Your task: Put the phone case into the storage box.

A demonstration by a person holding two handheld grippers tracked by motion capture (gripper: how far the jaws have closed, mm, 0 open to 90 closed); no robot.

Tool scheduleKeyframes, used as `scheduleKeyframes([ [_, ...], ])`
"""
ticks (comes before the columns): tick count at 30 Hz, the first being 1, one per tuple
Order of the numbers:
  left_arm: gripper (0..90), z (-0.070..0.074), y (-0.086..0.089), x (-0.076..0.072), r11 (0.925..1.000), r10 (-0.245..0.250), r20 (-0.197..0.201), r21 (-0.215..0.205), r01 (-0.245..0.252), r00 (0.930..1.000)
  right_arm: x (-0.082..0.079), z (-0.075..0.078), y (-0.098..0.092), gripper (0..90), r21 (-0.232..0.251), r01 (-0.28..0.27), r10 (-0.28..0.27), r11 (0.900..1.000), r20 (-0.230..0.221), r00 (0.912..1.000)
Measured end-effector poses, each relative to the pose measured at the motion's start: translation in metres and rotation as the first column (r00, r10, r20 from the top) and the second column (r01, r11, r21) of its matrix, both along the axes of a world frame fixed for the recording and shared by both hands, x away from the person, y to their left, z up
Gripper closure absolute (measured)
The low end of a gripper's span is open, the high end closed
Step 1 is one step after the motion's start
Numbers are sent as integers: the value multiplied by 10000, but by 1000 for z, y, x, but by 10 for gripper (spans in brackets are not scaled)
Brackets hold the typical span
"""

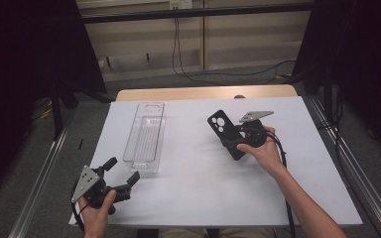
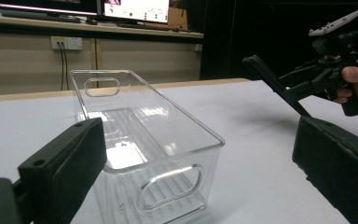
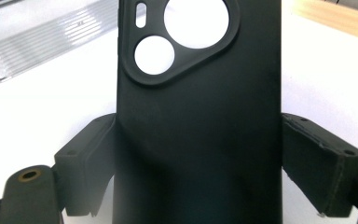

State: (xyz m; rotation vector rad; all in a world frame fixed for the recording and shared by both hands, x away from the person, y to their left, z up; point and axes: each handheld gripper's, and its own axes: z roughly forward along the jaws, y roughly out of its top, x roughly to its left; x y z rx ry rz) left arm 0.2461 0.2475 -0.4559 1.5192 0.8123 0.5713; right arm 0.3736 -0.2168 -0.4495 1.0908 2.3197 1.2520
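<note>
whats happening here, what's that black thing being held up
A person works at a white table with a handheld gripper in each hand. The right gripper is clamped across the sides of a black phone case and holds it lifted above the table, camera cutouts at the far end. The left gripper rests near the table's front edge with its jaws open and nothing between them, pointing at a clear plastic bin that sits empty on the table.

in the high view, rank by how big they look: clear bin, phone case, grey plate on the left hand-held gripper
1. clear bin
2. phone case
3. grey plate, though it sits nearer the camera, so its true size is less sure
</note>
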Motion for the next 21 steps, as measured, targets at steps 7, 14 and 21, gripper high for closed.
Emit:
scheduleKeyframes([
  [7, 30, 0, 1, 0, 10000, -17, -7, 2, 17, 10000, -2, -2, -2, 147, 558, 63, -90, 9984, 492, 9987],
  [14, 30, 1, 1, 0, 10000, 58, 41, -50, -58, 10000, -12, 0, -7, 147, 890, 456, -525, 9950, 774, 9956],
  [21, 30, 1, 0, 1, 10000, -27, 71, 70, 26, 10000, -26, 2, -15, 147, 1170, 532, -672, 9917, 1193, 9906],
])
